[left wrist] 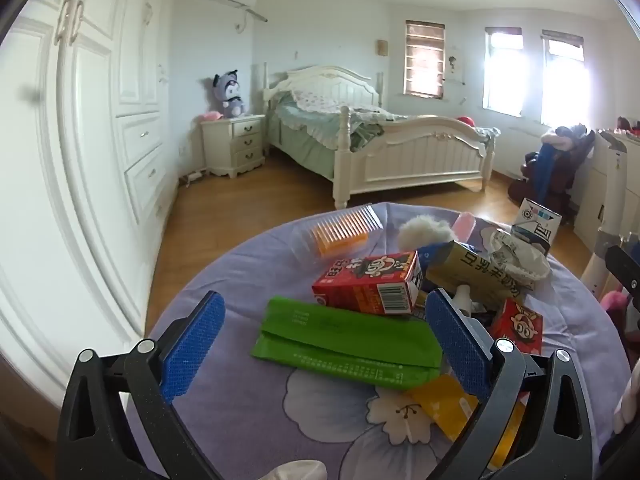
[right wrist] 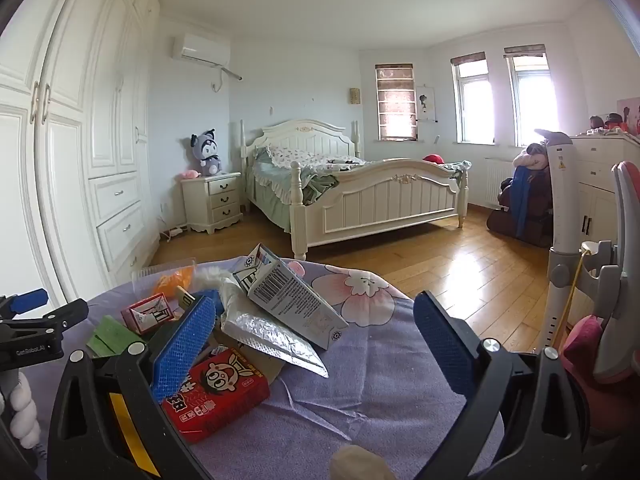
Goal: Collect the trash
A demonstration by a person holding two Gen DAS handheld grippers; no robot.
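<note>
Trash lies piled on a round table with a purple flowered cloth (left wrist: pixel 248 392). My left gripper (left wrist: pixel 324 346) is open above a green packet (left wrist: pixel 344 344), its blue pads either side of it. Behind the packet lies a red drink carton (left wrist: pixel 370 286), a gold carton (left wrist: pixel 476 276) and crumpled paper (left wrist: pixel 516 256). A yellow wrapper (left wrist: pixel 444 404) lies under the right finger. My right gripper (right wrist: pixel 316 350) is open and empty over the cloth (right wrist: pixel 380 392). To its left are a red carton (right wrist: pixel 216 392), a silver foil bag (right wrist: pixel 268 340) and a white carton (right wrist: pixel 292 300).
A clear tray with an orange comb-like piece (left wrist: pixel 340 230) and a white fluffy ball (left wrist: pixel 424 230) sit at the table's far edge. A chair (right wrist: pixel 616 320) stands at the right. A bed (right wrist: pixel 360 196), nightstand and wardrobe lie beyond on wood floor.
</note>
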